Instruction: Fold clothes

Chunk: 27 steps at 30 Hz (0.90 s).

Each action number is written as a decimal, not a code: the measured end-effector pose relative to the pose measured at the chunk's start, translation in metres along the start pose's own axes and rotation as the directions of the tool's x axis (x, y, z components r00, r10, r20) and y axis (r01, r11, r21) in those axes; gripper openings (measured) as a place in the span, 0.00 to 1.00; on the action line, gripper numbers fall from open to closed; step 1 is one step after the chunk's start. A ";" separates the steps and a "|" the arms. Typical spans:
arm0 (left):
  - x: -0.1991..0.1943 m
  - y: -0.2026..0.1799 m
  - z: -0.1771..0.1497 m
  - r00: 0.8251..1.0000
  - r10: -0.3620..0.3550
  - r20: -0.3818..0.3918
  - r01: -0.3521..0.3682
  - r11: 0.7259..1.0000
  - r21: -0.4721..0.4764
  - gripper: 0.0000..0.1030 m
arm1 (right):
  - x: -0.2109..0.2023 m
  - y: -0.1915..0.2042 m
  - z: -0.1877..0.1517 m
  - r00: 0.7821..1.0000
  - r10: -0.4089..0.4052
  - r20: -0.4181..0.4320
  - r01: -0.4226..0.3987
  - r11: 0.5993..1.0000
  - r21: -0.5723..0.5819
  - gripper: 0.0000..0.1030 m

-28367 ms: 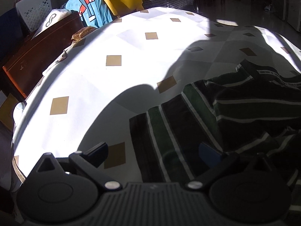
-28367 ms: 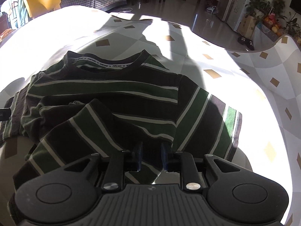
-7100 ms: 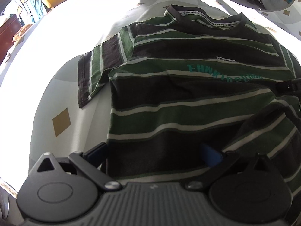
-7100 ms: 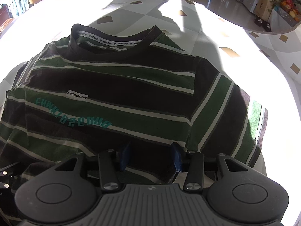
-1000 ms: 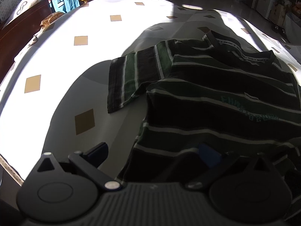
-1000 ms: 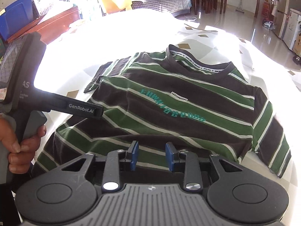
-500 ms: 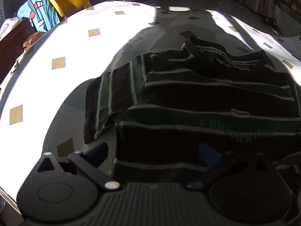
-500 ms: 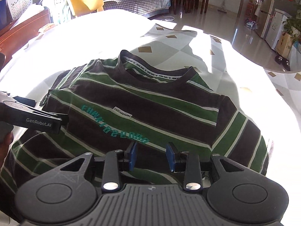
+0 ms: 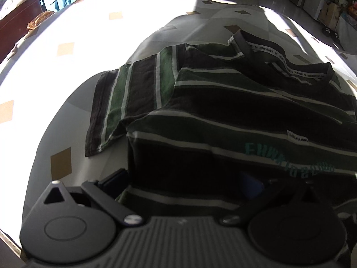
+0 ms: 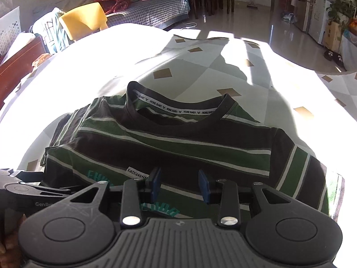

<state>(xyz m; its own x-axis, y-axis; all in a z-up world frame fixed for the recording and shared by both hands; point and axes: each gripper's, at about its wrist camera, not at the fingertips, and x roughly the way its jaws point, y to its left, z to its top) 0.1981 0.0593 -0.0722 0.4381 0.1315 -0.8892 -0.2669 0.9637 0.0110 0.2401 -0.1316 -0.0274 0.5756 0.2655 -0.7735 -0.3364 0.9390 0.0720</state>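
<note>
A dark striped T-shirt [image 9: 223,116] in green, black and white lies front up on the white tablecloth [image 9: 89,33], collar [image 10: 176,109] away from me, teal letters across the chest. My left gripper [image 9: 185,183] is open and low over the shirt's near left hem, its fingers wide apart, the cloth between them. My right gripper [image 10: 179,185] is open just above the shirt's lower middle [image 10: 178,147], nothing held. The left gripper also shows at the left edge of the right wrist view [image 10: 24,189].
The tablecloth [image 10: 200,67] has brown diamond patches and strong sun patches. A yellow chair [image 10: 82,20] with clothes draped beside it stands beyond the far edge. A wooden cabinet [image 10: 20,62] is at the left. A sofa [image 10: 151,9] lies further back.
Both grippers have dropped lower and closer to the shirt's near hem. The left gripper has shifted right, nearer the shirt. The shirt lies as before.
</note>
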 end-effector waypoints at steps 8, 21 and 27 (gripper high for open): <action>0.001 0.001 0.001 1.000 0.000 -0.008 0.000 1.000 -0.006 1.00 | 0.031 0.004 0.018 1.000 0.005 -0.009 -0.005 0.999 0.042 0.34; 0.004 0.000 0.008 1.000 0.002 -0.014 -0.003 1.000 -0.021 1.00 | 0.070 0.020 0.031 1.000 0.011 -0.029 -0.010 0.999 0.052 0.34; 0.008 0.001 0.013 1.000 0.002 -0.015 -0.003 0.999 -0.041 1.00 | 0.082 0.025 0.035 0.999 -0.045 -0.011 0.046 0.999 0.009 0.35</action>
<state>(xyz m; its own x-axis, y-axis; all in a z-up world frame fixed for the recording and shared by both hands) 0.2125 0.0645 -0.0728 0.4242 0.1302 -0.8962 -0.3029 0.9530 -0.0049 0.3051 -0.0783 -0.0670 0.5823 0.2202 -0.7826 -0.3032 0.9520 0.0423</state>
